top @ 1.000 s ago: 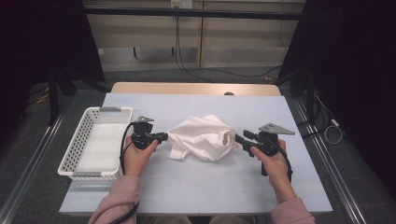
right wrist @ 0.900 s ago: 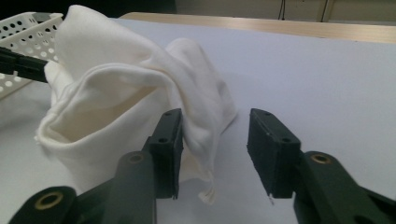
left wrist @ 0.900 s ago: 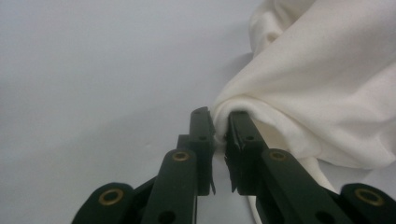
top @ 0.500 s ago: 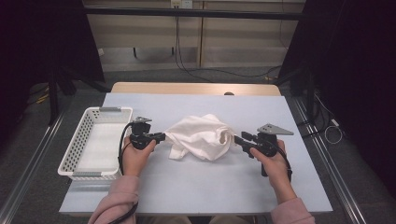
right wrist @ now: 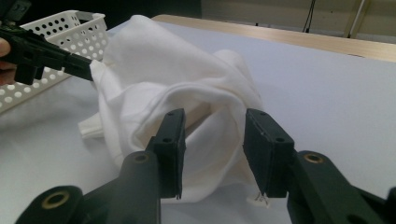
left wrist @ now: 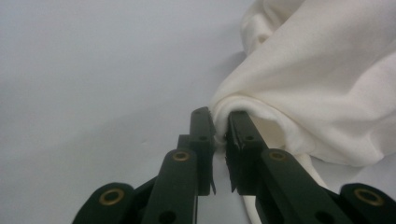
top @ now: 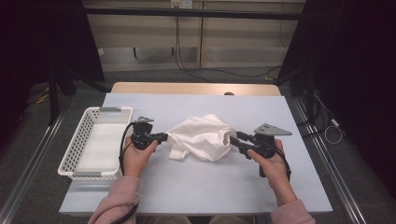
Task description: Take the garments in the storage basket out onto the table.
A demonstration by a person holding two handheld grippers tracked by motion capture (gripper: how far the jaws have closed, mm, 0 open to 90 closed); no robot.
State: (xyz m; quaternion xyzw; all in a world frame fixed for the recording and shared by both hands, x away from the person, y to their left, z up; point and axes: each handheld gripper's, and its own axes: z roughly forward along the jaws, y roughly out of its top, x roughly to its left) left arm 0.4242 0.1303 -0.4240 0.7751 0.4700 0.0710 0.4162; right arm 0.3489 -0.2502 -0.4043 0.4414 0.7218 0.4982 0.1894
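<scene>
While your left gripper (left wrist: 221,135) pinches a cloth (top: 201,137) fold, right gripper (right wrist: 212,154) jaws just narrowed, parted at cloth's right, basket (top: 74,149) far left.

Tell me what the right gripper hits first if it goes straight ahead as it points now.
The white cloth: it lies right ahead of the right gripper, whose open jaws have just been closing; how near is unclear.
</scene>
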